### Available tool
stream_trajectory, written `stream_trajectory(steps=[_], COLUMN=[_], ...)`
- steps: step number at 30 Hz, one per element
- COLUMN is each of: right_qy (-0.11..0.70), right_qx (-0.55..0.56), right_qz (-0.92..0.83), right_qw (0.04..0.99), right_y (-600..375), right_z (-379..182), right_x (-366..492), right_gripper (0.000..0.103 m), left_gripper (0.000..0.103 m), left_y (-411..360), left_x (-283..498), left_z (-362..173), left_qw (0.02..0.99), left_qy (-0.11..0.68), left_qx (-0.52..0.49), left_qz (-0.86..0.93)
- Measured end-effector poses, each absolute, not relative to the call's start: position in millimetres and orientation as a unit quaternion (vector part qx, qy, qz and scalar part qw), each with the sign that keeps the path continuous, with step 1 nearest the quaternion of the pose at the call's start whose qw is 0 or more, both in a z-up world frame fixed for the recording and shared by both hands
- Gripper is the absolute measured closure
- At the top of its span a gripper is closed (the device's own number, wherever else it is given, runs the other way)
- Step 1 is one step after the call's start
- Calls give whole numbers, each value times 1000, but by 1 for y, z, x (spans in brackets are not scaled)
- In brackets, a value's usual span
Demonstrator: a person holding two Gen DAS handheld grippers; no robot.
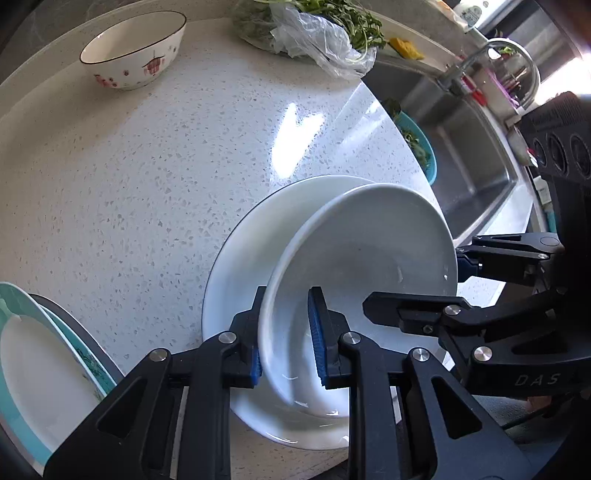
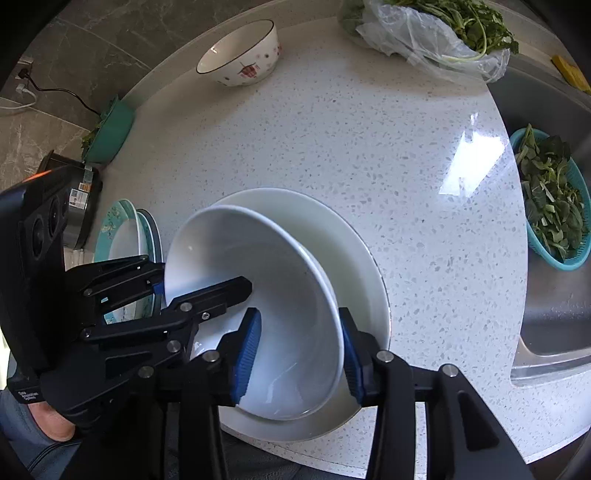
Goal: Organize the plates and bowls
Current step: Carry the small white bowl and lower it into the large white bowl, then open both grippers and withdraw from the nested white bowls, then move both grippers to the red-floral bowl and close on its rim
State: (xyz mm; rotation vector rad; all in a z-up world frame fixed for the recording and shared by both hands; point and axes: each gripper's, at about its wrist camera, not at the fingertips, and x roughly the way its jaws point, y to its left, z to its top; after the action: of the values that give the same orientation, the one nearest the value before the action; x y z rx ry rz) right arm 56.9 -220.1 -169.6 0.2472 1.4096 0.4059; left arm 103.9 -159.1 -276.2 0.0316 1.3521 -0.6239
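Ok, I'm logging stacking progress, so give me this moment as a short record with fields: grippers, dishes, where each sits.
left gripper: shut on the white bowl at its near rim
right gripper: open, jaws straddling the bowl's rim
white bowl: tilted over the white plate
white plate: on the counter
other dishes: patterned bowl at the far edge; teal-rimmed plates to the left

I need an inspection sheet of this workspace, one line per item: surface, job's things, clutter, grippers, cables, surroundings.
Surface: speckled white counter, glossy.
Job's things: tilted white bowl over white plate; patterned bowl at the far edge; teal-rimmed plates.
Clutter: bagged greens.
Grippers: left gripper clamps the white bowl's rim; right gripper straddles the opposite rim, pads not pressing.
Cables: black cord by the wall.
Surroundings: sink holding teal basket of leaves.
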Motion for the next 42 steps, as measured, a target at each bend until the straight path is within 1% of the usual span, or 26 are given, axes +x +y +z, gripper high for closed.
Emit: stream_trajectory(steps=[5,7,9,11,13,16,18,19,21,26,29,31,32,33,37,40,42], right_qy=[633,631,630,629,626,623,617,614,608,591,570,553,544,537,506,494,490], right_qx=[100,99,101,104,105,119,123,125,130,151,168,175,177,177,169,168,181], right_qz=[175,174,176,176,170,172,173,173,172,181,187,188,189,189,200,219,236], right_qw=[747,750,750,750,754,754,758,760,764,772,783,793,798,803,822,825,819], right_y=[-221,-222,-223,-225,-228,-235,-238,-240,-244,-256,-267,-273,-275,-276,-275,-267,-261], right_z=[-160,-159,-159,-159,-157,-154,-149,-146,-140,-122,-104,-91,-85,-79,-53,-42,-41], right_x=[57,57,56,55,55,54,53,52,52,56,61,70,75,81,120,162,189], right_gripper=[53,52,51,51,50,50,48,47,44,44,43,42,39,36,36,36,36], left_gripper=[82,78,71,68,64,55,41,38,27,26,26,26,26,26,26,26,26], left_y=[-157,-156,-154,-154,-154,-152,-152,-153,-153,-143,-137,-127,-120,-110,-72,-44,-33], left_x=[102,101,100,99,97,95,93,92,91,92,92,103,111,125,185,239,271], left_z=[-275,-273,-270,-269,-267,-263,-258,-255,-249,-234,-207,-187,-179,-167,-138,-134,-141], left_qw=[736,737,740,739,739,741,743,744,748,751,761,771,777,788,833,845,843], left_qy=[616,614,610,610,610,606,599,595,590,589,575,566,562,554,511,507,513], left_qx=[15,14,11,11,9,6,4,4,6,-10,-10,-6,-7,-5,32,45,48], left_qz=[-281,-281,-284,-285,-286,-291,-300,-303,-304,-298,-300,-290,-283,-270,-207,-165,-156])
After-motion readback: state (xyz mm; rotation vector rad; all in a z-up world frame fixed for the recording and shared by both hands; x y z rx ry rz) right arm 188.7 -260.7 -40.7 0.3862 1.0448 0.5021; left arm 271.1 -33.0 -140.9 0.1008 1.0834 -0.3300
